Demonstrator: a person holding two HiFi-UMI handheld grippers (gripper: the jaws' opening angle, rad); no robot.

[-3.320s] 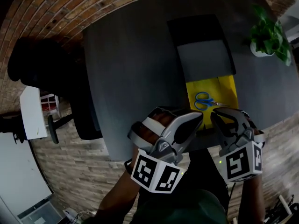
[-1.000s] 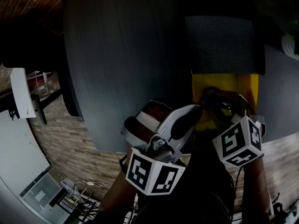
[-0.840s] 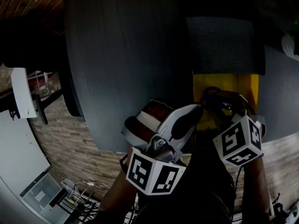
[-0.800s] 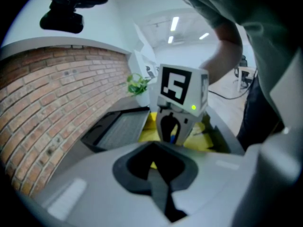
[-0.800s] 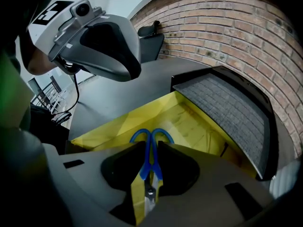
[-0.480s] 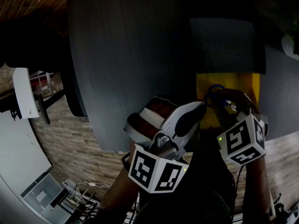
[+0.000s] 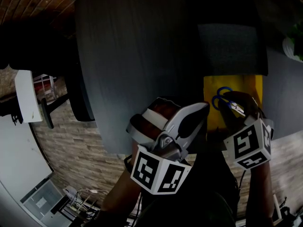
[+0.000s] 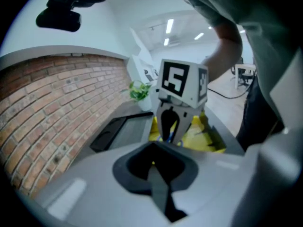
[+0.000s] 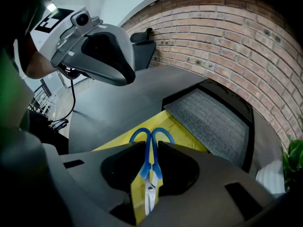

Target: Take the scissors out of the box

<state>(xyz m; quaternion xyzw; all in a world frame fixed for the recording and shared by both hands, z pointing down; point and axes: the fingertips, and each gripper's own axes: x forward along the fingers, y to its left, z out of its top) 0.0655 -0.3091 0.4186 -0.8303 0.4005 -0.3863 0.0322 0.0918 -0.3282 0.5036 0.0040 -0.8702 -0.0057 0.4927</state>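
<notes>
Above the yellow box (image 7: 249,86), the right hand-held gripper (image 9: 151,148) pinches the scissors (image 7: 222,98) by the thin shank below their blue loops; so narrow a hold could let them swivel or drop into the box. The left hand-held gripper (image 8: 154,150) is closed and empty, giving no support

Brick wall (image 9: 227,27), grey table (image 7: 132,56) (potted plant (image 8: 139,91) on it), floor (image 7: 71,145) possibly stone.

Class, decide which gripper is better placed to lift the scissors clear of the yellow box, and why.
Right. The right gripper has its fingers clamped on the scissors over the yellow box; the left gripper is shut, empty, beside it.
</notes>
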